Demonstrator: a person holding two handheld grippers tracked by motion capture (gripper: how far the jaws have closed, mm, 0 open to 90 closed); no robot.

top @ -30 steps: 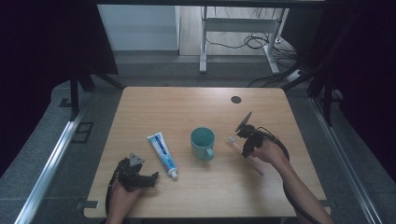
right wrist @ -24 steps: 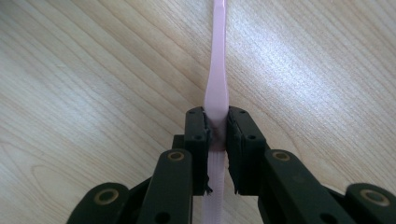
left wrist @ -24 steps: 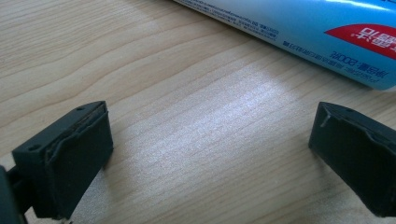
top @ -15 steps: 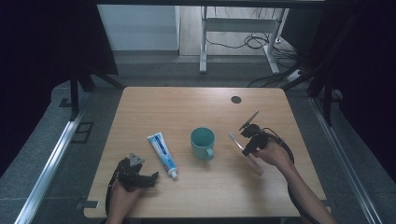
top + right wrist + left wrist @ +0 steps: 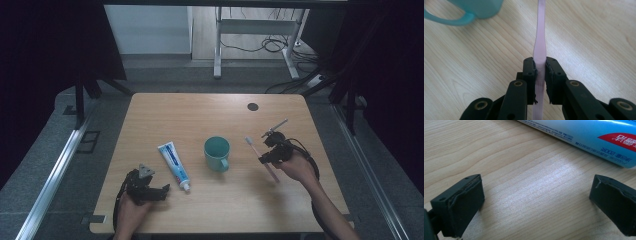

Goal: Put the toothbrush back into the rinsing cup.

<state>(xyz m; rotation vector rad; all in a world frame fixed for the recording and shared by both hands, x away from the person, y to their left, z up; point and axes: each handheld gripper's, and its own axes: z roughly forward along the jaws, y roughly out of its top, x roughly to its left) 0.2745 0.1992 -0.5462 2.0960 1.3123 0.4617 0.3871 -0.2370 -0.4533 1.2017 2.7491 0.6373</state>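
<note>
Since a second ago, right tool [image 5: 266,154] has lifted the toothbrush [image 5: 257,152], pinched at its handle, beside the mug [image 5: 217,152]; next likely into mug. Left tool [image 5: 161,191] spread, idle by toothpaste [image 5: 173,160].

The high view is dim, with dark edges. A soft glare lies on the counter [image 5: 534,195] between the left jaws; the nearest jaw parts look slightly blurred.

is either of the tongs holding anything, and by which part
The right tongs are shut on the pink toothbrush, clamped on its handle, with the brush head pointing away. The left tongs are open and hold nothing, beside the toothpaste tube.
</note>
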